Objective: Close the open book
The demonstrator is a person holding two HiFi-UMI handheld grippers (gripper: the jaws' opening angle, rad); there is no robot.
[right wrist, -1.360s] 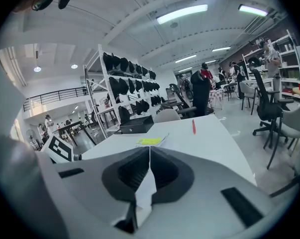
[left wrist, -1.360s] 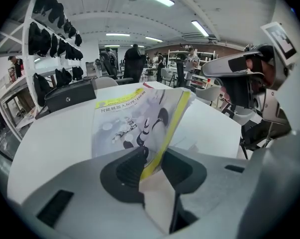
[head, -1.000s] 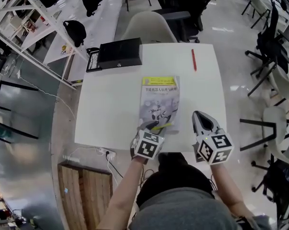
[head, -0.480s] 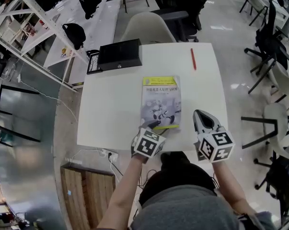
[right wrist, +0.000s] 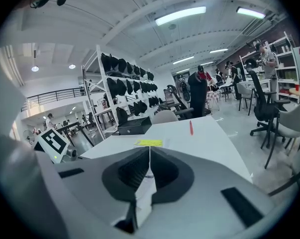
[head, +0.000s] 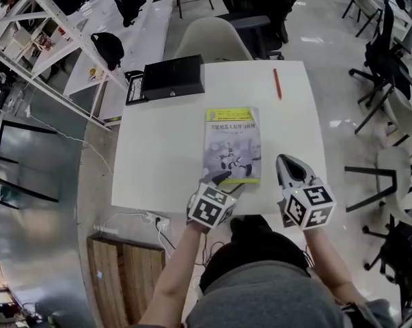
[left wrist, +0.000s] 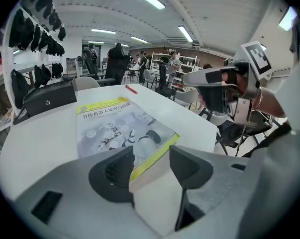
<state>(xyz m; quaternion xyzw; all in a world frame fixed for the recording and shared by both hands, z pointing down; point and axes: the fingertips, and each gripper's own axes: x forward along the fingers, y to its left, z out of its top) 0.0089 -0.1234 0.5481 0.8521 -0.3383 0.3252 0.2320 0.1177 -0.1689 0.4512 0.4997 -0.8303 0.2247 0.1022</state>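
Note:
A closed book [head: 232,145] with a grey and yellow cover lies flat in the middle of the white table [head: 158,142]. My left gripper [head: 219,178] is at the book's near left corner. In the left gripper view the book [left wrist: 115,128] has that corner between the jaws of the left gripper [left wrist: 152,163], which are opening, and the pads do not press on it. My right gripper [head: 283,160] rests to the right of the book near the table's front edge. The right gripper view shows the right gripper [right wrist: 150,156] with its jaws together and nothing between them.
A black box [head: 173,76] sits at the table's far left corner and a red pen [head: 277,84] at the far right. A white chair [head: 212,39] stands behind the table. Office chairs [head: 387,60] stand to the right, a white rack [head: 69,19] to the left.
The left gripper's jaws have spread wider at the book's near corner and it has eased back a little. The book stays flat and closed. The right gripper has not moved.

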